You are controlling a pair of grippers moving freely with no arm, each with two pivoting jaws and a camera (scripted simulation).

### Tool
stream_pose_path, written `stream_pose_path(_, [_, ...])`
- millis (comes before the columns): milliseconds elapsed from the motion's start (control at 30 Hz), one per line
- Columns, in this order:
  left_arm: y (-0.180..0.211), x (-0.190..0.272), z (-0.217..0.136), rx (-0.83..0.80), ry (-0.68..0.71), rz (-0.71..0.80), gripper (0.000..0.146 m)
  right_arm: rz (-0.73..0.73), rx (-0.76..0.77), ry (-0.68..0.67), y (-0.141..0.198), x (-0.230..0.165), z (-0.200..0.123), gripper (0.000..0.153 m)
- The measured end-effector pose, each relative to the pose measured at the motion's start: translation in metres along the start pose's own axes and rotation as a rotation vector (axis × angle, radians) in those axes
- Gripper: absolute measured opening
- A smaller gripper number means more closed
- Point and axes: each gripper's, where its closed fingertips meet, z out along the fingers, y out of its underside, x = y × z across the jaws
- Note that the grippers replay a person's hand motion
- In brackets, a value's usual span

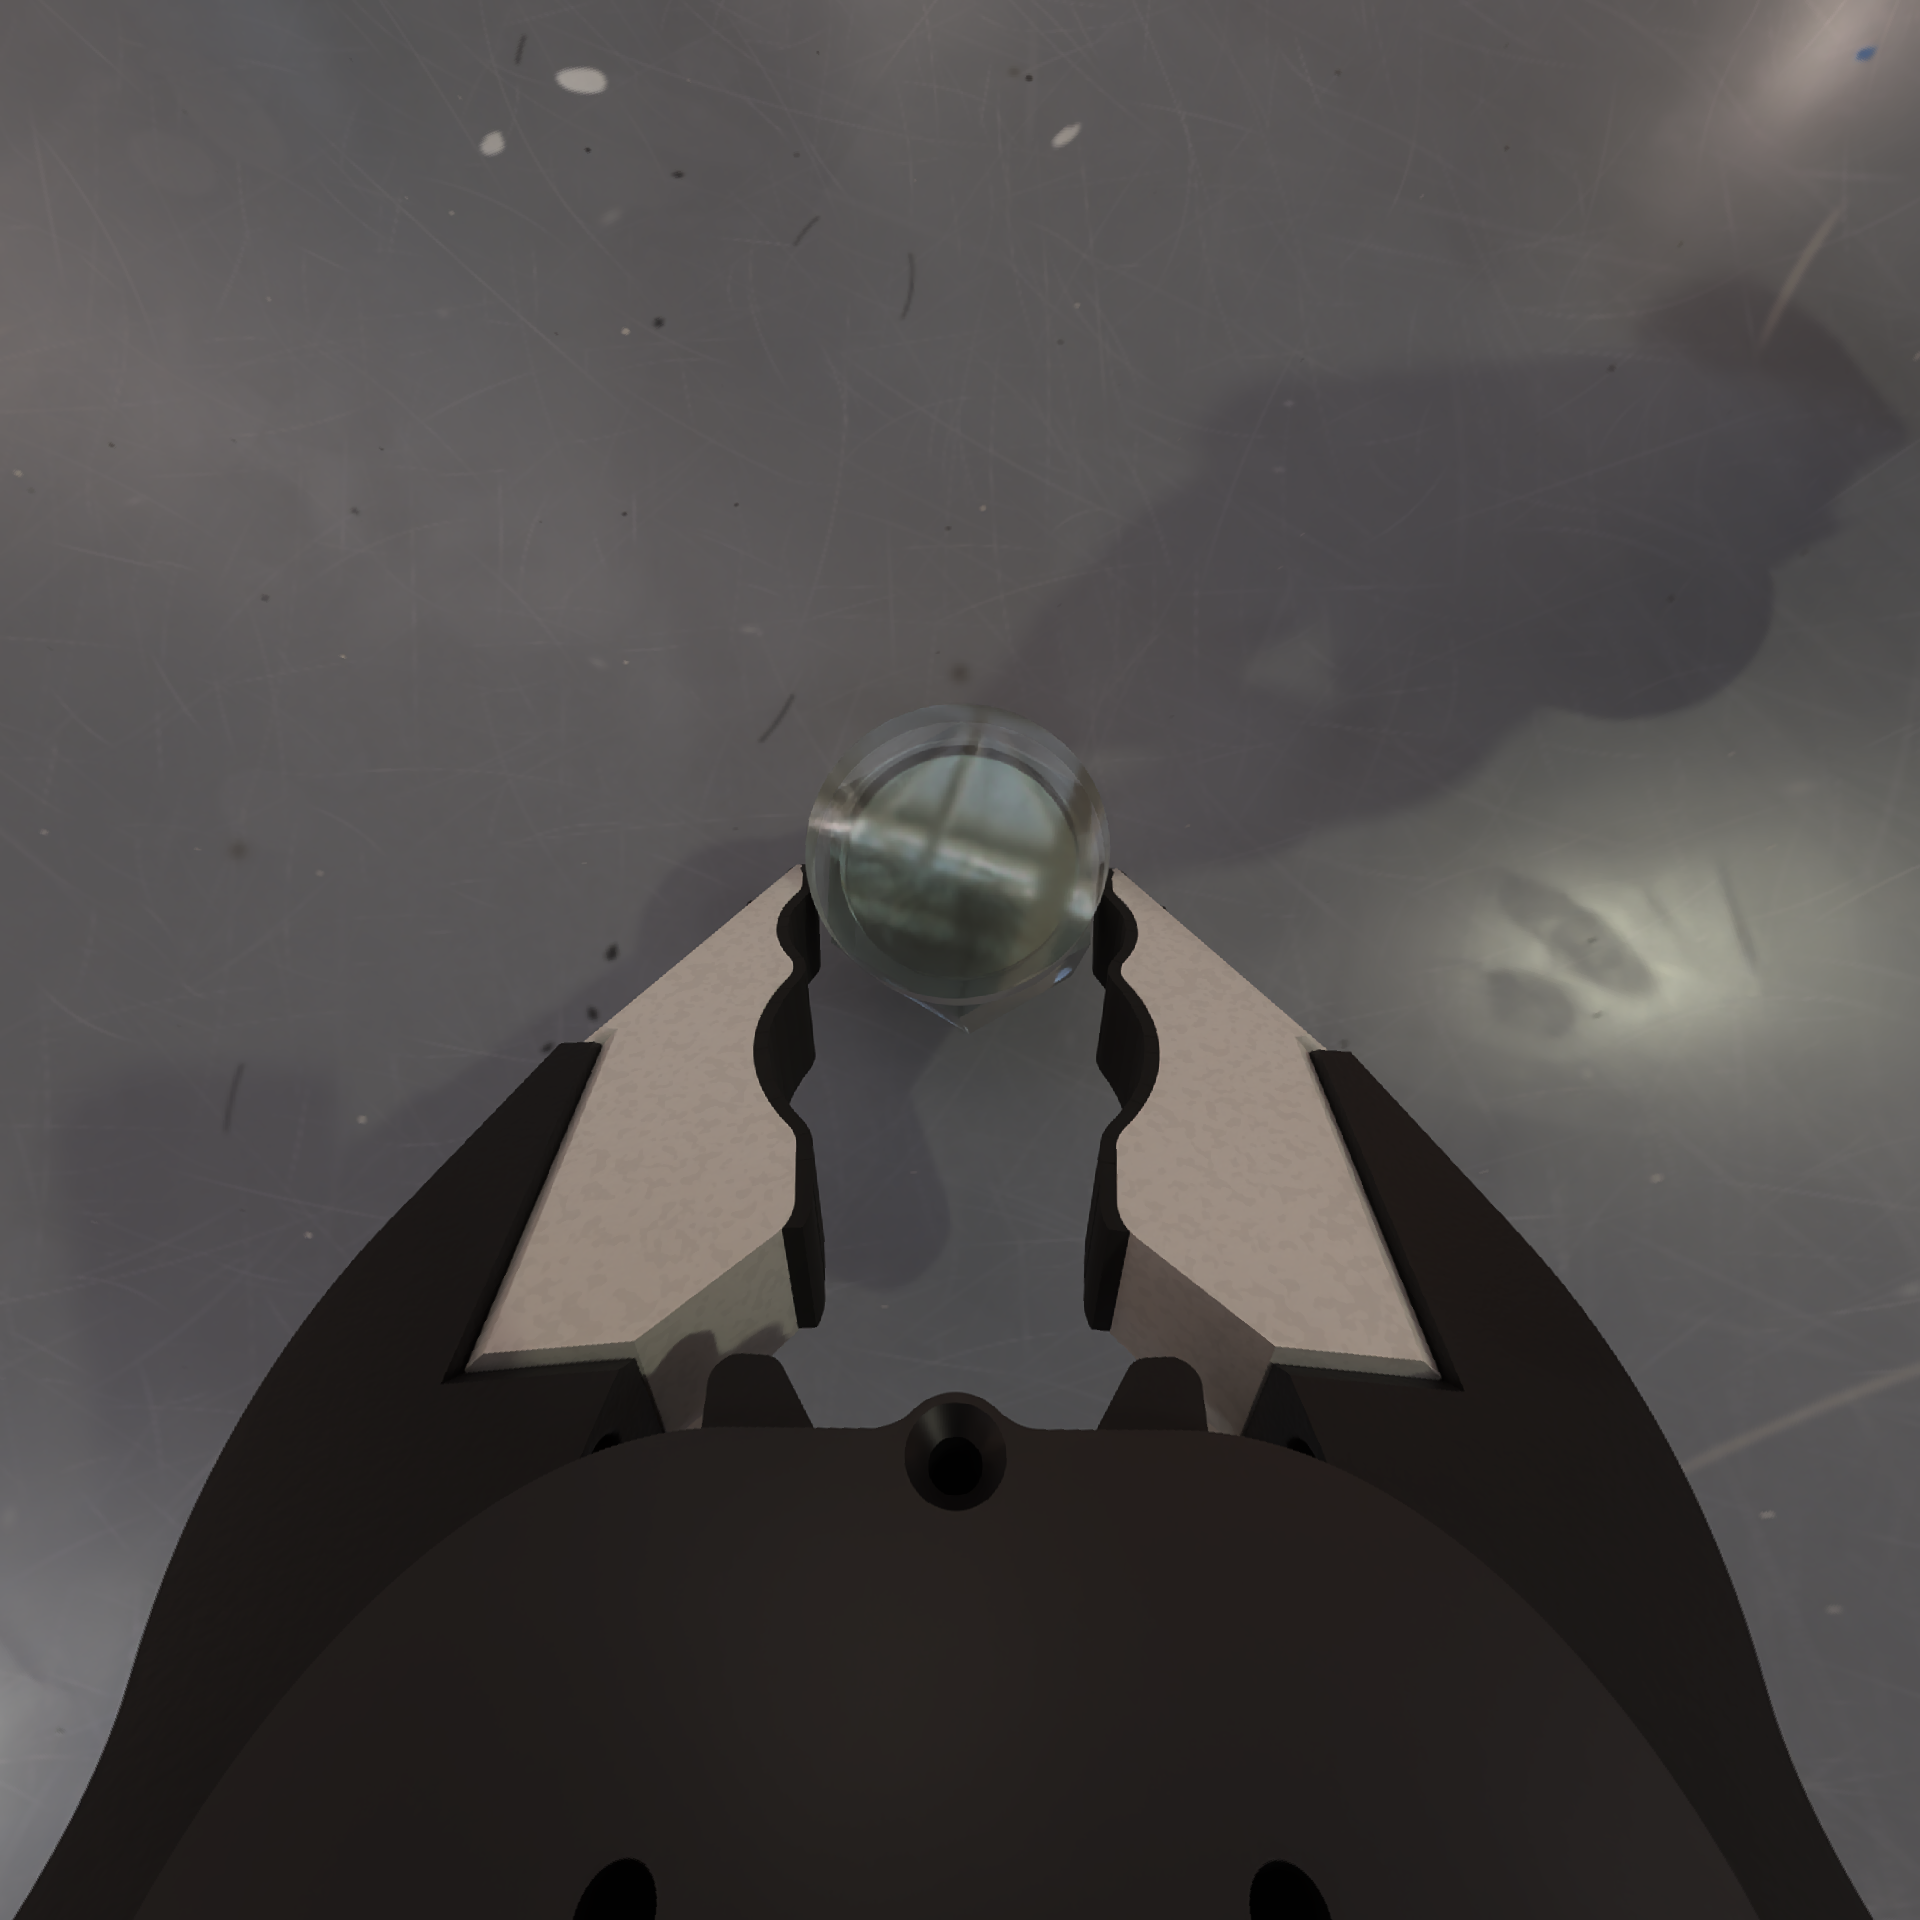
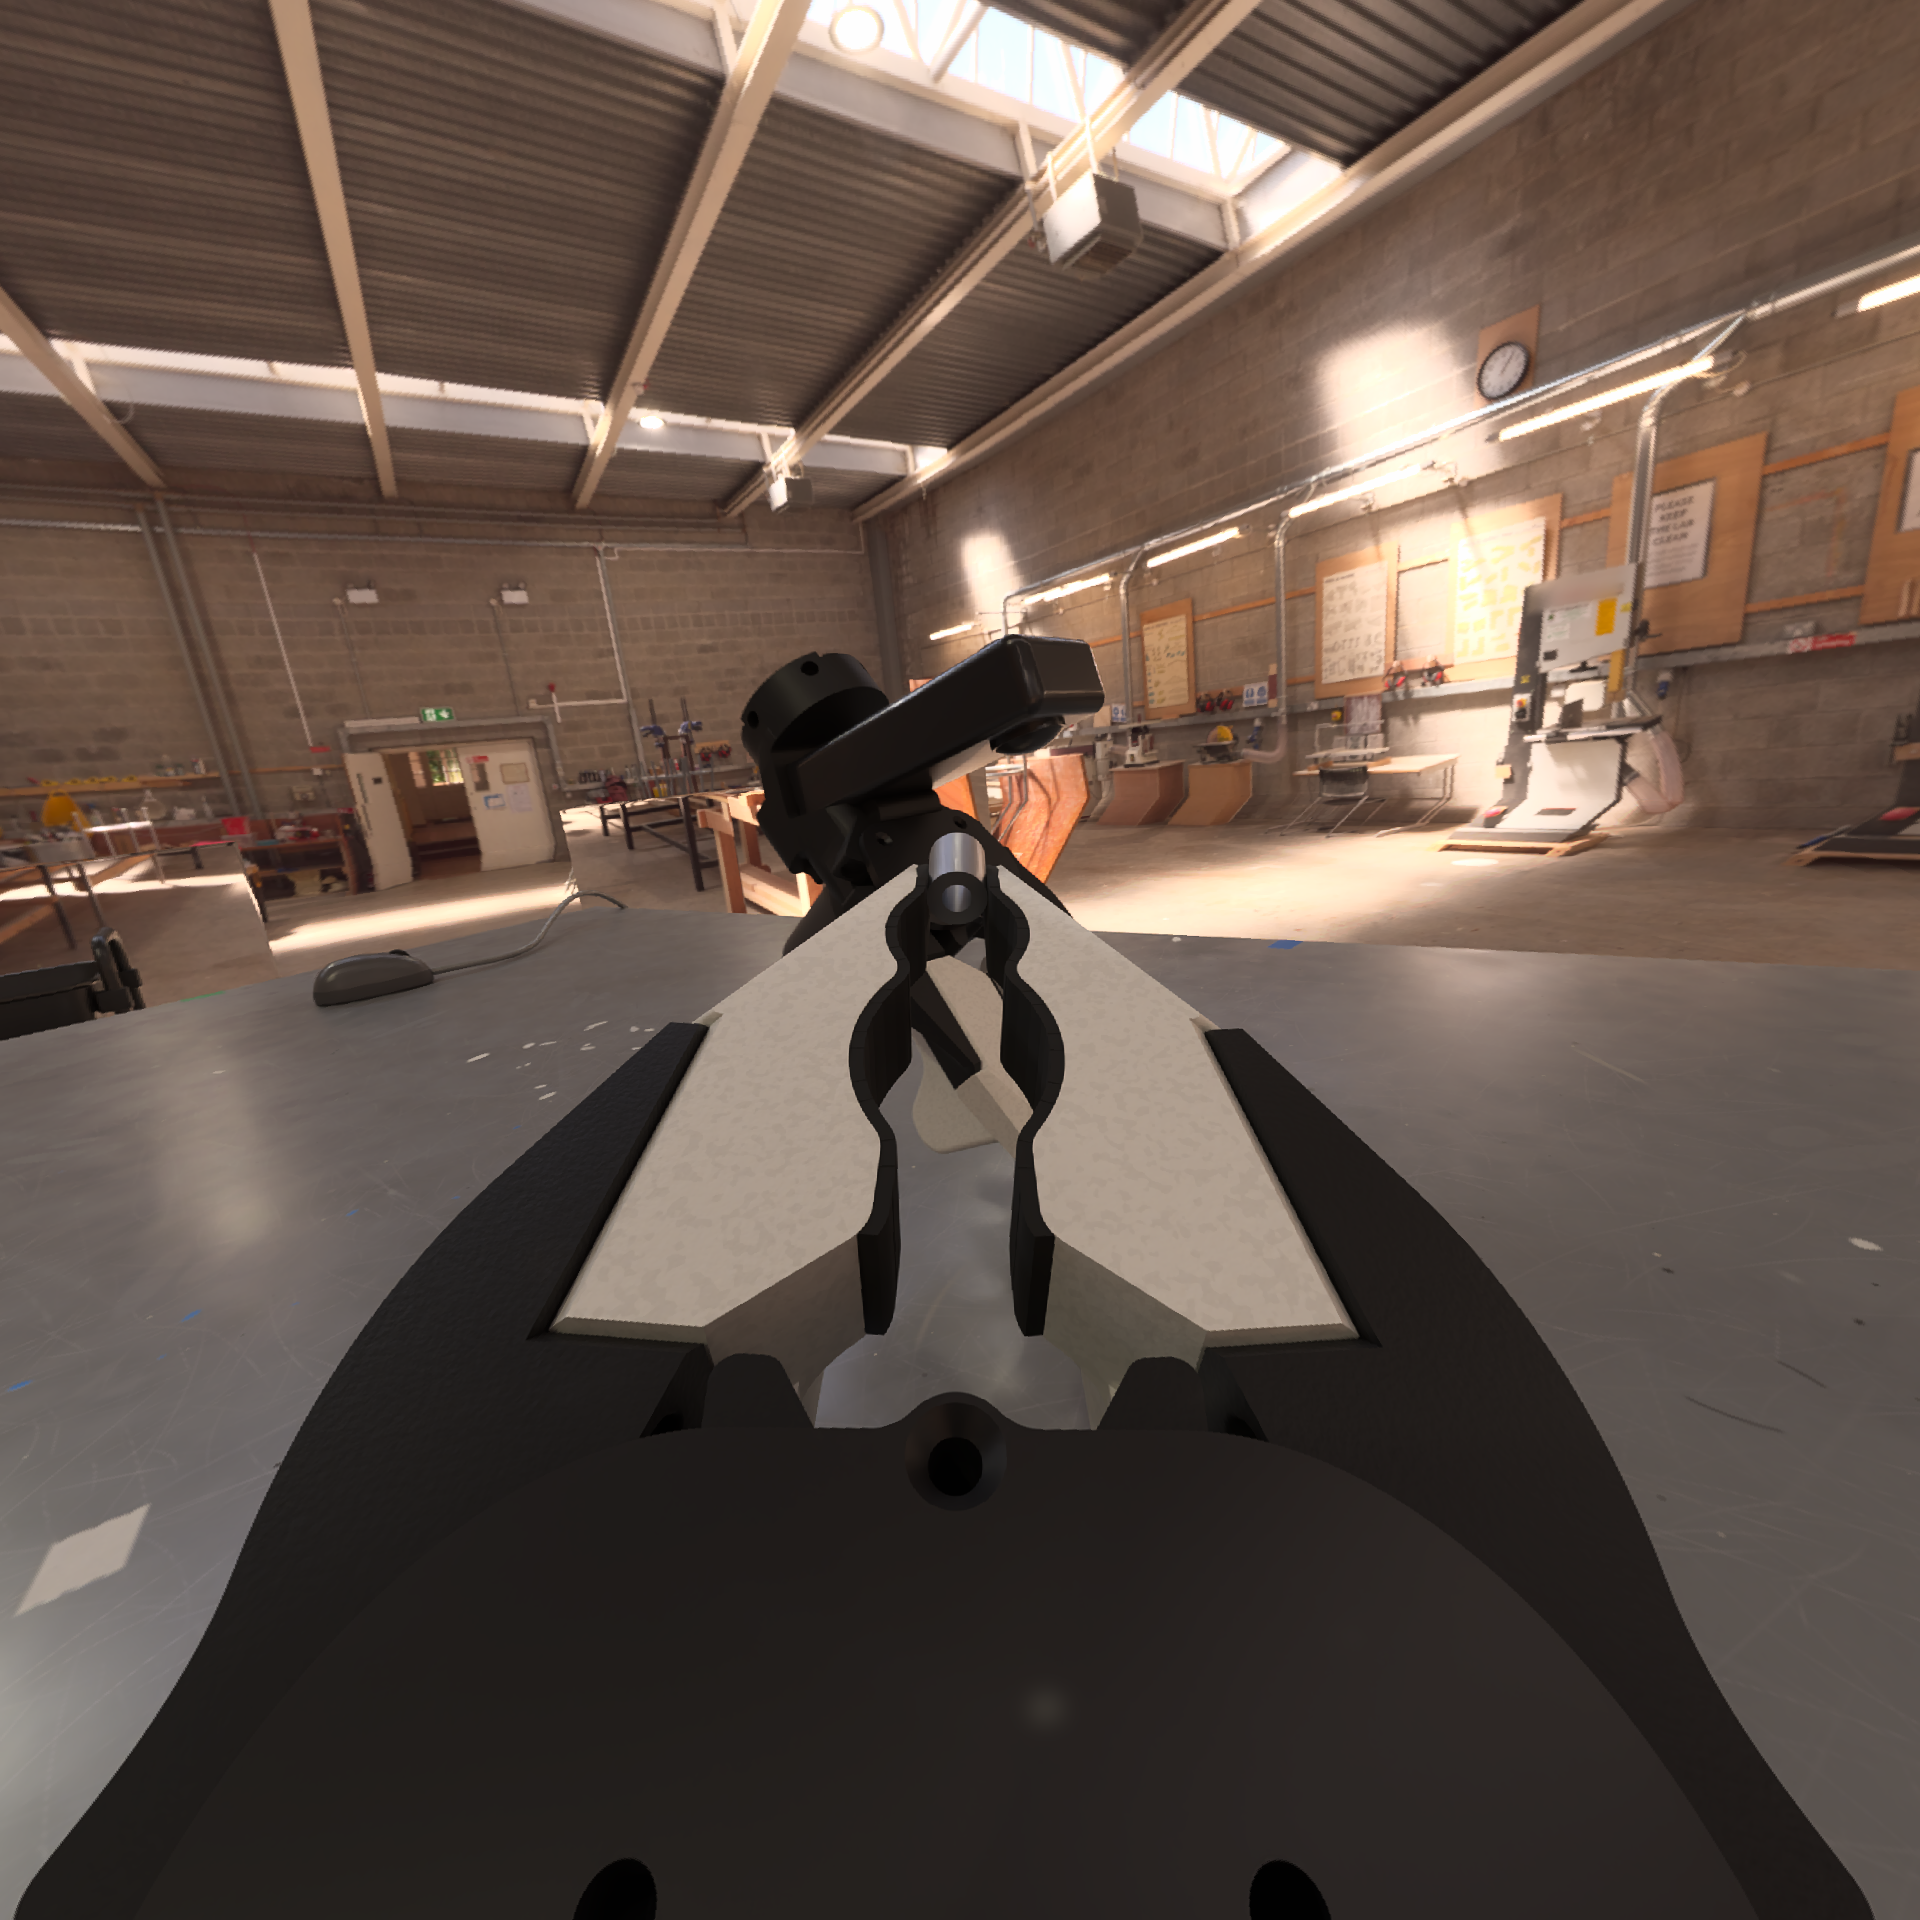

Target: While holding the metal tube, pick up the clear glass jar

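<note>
In the left wrist view I look down on the clear glass jar [image 1: 956, 821]. It sits between the tips of my left gripper [image 1: 958, 899], whose pads touch its two sides, so the gripper is shut on it. I cannot tell whether the jar stands on the grey table [image 1: 416, 520] or hangs just above it. In the right wrist view my right gripper [image 2: 956, 909] is shut on a short metal tube [image 2: 956, 868], held end-on at its fingertips above the table. The left gripper [image 2: 883, 748] shows just behind the tube, pointing down.
A grey, mouse-shaped object with a cable [image 2: 374, 977] lies near the table's far left edge. The scratched grey tabletop [image 2: 1558, 1143] spreads on both sides. Workshop benches and machines stand far behind.
</note>
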Motion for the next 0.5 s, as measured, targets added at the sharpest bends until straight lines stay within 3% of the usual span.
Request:
stream_pose_path(267, [-0.013,0.026,-0.003,-0.012,-0.056,-0.044,0.053,0.006,0.074,0.087,-0.013,0.014,-0.01,0.009])
stream_pose_path(500, [-0.033,0.02,-0.01,0.056,-0.111,-0.099,0.053,-0.021,0.176,0.159,-0.03,0.023,-0.022,0.009])
